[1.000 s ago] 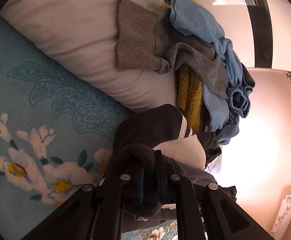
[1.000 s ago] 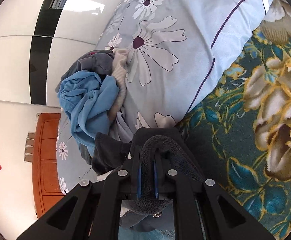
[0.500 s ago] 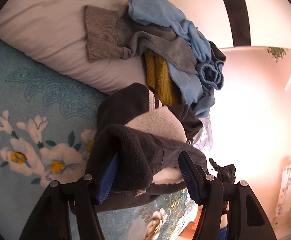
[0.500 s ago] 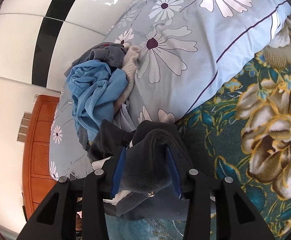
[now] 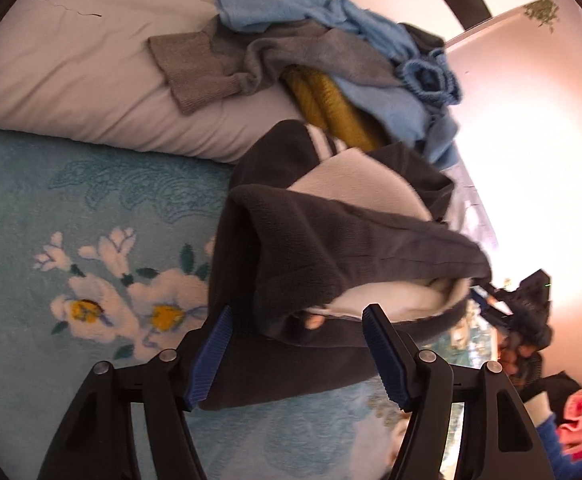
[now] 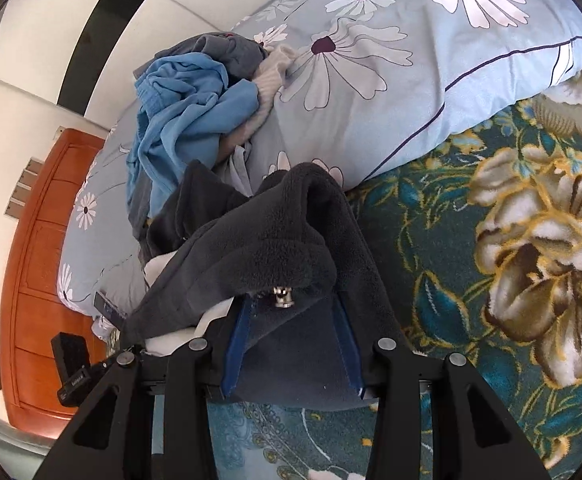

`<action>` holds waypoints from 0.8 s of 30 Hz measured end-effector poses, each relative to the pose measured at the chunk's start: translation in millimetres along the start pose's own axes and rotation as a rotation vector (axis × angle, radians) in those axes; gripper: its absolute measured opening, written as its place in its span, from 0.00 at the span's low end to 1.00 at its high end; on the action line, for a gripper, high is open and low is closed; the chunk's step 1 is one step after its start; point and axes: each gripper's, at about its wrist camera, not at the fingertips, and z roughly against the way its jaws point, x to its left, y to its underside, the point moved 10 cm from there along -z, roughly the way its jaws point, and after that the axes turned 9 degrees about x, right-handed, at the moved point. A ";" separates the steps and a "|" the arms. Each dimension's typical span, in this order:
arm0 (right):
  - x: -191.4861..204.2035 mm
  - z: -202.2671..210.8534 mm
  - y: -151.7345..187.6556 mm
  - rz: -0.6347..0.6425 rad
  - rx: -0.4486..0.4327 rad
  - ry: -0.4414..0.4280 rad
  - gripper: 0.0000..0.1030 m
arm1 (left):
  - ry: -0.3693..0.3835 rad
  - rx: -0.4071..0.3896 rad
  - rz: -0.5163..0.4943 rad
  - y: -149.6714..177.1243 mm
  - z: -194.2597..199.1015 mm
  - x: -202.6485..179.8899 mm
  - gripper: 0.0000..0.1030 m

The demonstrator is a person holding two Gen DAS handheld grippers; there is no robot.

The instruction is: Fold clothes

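Observation:
A dark grey fleece garment with a white lining (image 5: 323, 248) lies bunched on the floral bed cover in front of a pillow. My left gripper (image 5: 298, 312) hovers over its near edge. Its jaws are opening, and the fleece lies loose between the blue pads (image 5: 211, 356) without being pressed. In the right wrist view the same fleece (image 6: 275, 240) drapes over the tips of my right gripper (image 6: 294, 300). A metal snap (image 6: 283, 296) hangs between the parted jaws, and those pads do not squeeze the cloth.
A heap of unfolded clothes in blue, grey and mustard (image 5: 331, 60) rests on the white pillow (image 5: 91, 72); it shows again (image 6: 187, 120) beside a flowered pillow (image 6: 411, 80). Teal floral bed cover (image 5: 71, 240) spreads to the left. A wooden cabinet (image 6: 43, 260) stands beyond the bed.
A second ago both grippers were shut on folds of the dark fleece. Both have since let go and spread their jaws, pulled back a little and rolled.

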 end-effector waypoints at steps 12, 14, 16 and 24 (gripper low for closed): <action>25.4 22.1 -35.6 -0.045 -0.097 -0.155 0.07 | 0.135 -0.098 0.109 -32.8 21.9 -6.3 0.24; 31.4 29.3 -49.1 -0.052 -0.116 -0.178 0.06 | 0.206 -0.118 0.161 -48.5 29.4 -4.6 0.19; 33.8 29.3 -65.6 -0.066 -0.123 -0.185 0.06 | 0.271 -0.133 0.222 -65.5 33.4 -0.9 0.18; -3.4 -11.5 -101.6 -0.262 -0.087 -0.125 0.06 | 0.329 -0.081 0.470 -107.4 2.9 41.1 0.18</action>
